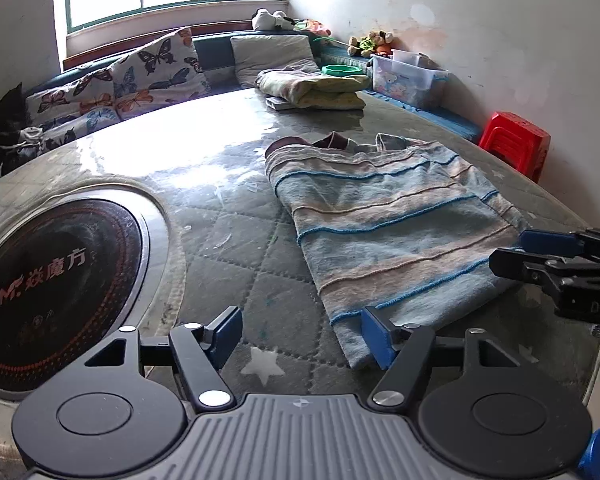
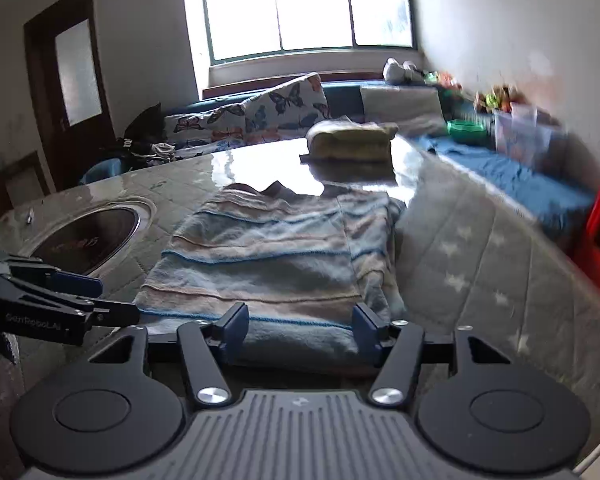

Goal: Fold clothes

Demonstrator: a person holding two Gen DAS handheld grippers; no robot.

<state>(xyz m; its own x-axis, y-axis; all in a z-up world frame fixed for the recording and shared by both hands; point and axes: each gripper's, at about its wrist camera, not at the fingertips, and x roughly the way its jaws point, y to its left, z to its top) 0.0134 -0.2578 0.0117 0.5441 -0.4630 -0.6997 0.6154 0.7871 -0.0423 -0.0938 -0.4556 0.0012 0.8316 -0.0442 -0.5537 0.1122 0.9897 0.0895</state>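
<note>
So, biggest first: round table (image 1: pixel 228 240) w/ a quilted star-print cover under a clear sheet fills both views, spreading out ahead of and beneath both grippers. Set into it, ahead-left of the left gripper (image 1: pixel 302 336), sits a dark round cooktop (image 1: pixel 56 280) w/ printed lettering. Striped sweater (image 1: pixel 380 232), blue and beige bands, lies flat on the cover already folded in at the sides, collar end pointing away from the tools; its near hem reaches the right gripper (image 2: pixel 300 328) and sits between that tool's fingers, while its near-left corner lies by the left gripper's right finger. Left gripper's jaws stand spread, only bare cover between them; right finger is at the hem corner, prob. just touching, hard to say. Right gripper's jaws also spread, straddling the hem w/o pinching it, as far as the blurred view allows. Each tool shows in the other's cam, off to the side, close by the sweater's near corners. Farther ahead, past the collar, a folded yellowish cloth (image 1: pixel 316 88) rests on the table's far side. Off to the right of the table, a red plastic stool (image 1: pixel 516 144) stands by the wall.
</note>
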